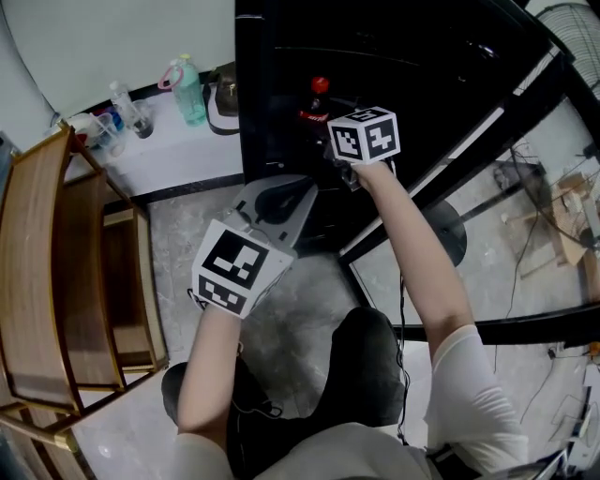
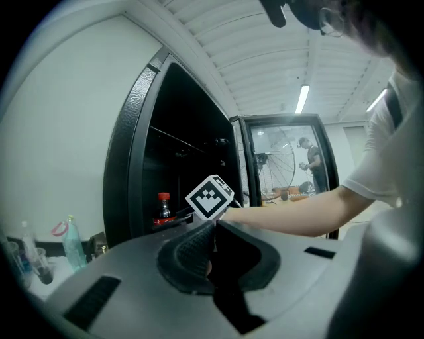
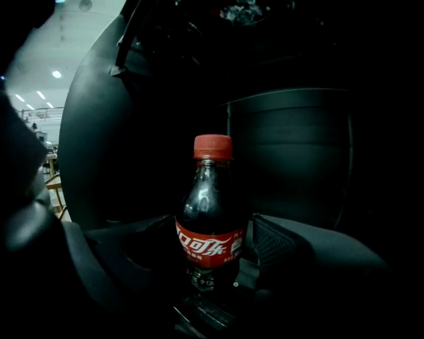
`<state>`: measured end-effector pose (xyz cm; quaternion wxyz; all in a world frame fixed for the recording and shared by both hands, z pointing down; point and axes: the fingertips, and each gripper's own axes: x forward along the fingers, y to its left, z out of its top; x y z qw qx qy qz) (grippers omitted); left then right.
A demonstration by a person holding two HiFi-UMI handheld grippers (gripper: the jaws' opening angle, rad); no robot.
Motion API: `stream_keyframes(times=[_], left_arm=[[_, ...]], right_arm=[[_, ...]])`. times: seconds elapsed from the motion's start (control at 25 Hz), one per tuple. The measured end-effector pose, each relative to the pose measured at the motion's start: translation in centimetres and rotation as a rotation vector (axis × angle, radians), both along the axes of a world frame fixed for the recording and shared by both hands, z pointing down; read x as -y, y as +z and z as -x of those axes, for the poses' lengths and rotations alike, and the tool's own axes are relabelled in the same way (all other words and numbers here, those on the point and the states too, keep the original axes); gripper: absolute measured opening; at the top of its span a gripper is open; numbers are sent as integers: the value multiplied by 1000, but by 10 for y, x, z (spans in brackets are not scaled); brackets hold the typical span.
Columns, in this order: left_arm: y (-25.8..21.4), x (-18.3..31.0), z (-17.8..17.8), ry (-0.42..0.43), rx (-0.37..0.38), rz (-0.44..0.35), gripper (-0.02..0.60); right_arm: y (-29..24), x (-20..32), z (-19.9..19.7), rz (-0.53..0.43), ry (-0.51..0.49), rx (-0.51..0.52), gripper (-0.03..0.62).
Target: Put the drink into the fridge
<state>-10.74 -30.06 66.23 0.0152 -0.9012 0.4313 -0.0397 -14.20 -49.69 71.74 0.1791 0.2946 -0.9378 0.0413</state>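
A small cola bottle (image 1: 319, 99) with a red cap and red label stands upright on a shelf inside the black fridge (image 1: 281, 56). My right gripper (image 1: 330, 129) reaches into the fridge, and the bottle (image 3: 211, 225) sits between its jaws. The right pad (image 3: 271, 242) stands a little off the label, so the jaws are open. My left gripper (image 1: 281, 202) hovers outside the fridge front, lower and to the left, with its pads (image 2: 192, 248) pressed together on nothing. From the left gripper view the bottle (image 2: 163, 208) shows past the right gripper's marker cube (image 2: 212, 196).
The fridge's glass door (image 1: 487, 141) swings open to the right. A wooden rack (image 1: 56, 281) stands at the left. A white ledge (image 1: 178, 150) beside the fridge holds a green bottle (image 1: 189, 94), cups (image 1: 122, 112) and a dark bag (image 1: 223, 105). A fan (image 1: 572, 28) is at the far right.
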Motion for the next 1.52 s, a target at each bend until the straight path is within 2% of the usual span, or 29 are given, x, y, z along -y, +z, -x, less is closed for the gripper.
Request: stream_keyframes(times=[0.28,0.56,0.76,0.92,1.2,1.28,1.44,1.52], left_arm=[[-4,3,-1,-4,-27,4,12],[1,8,11,-18,-20,10,12],[-7,11,15,-30,-52,-6,12],[-7,14,19,-41,-66,-2,12],[-14,16,18,-31,-66,-28,12],[-14,19,16,-31,-50,-38,11],[-2,23,8,-31,40,-43,12],[-6,21,2,-4,46,-58,12]], right_arm=[[-13,-12,-10,-22,-18,7,367],[-15,-31,-16,3,-40,30,364],[-32,-45,-24,-1,-43,103,332],[-46,-63,-29,-54,-68,119,286],[-64,-85,-43,-131,-47,188,154],[-68,-86,-47,-141,-34,212,124],[-67,-93,-55,-142,-22,239,56],[-64,-98,-57,-140,-19,241,36]])
